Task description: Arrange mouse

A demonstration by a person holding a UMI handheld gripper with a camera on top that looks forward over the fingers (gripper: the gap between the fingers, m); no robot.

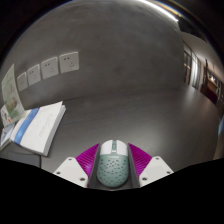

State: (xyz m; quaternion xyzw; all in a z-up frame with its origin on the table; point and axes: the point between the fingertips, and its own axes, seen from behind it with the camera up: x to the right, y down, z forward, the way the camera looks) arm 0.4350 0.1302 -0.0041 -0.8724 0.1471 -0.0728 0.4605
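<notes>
A pale mint-grey mouse [111,168] with a perforated shell and a scroll wheel at its front sits between my gripper's [112,163] two fingers. The magenta pads [88,158] press against its left and right sides, so the gripper is shut on it. The mouse points away from me and is held up in the air, with a bare grey wall behind it. Its underside and rear are hidden below the fingers.
A stack of papers and booklets [30,128] lies on a surface to the left. Several sheets [52,68] are pinned on the wall at the left. A doorway and frames [197,72] stand at the right.
</notes>
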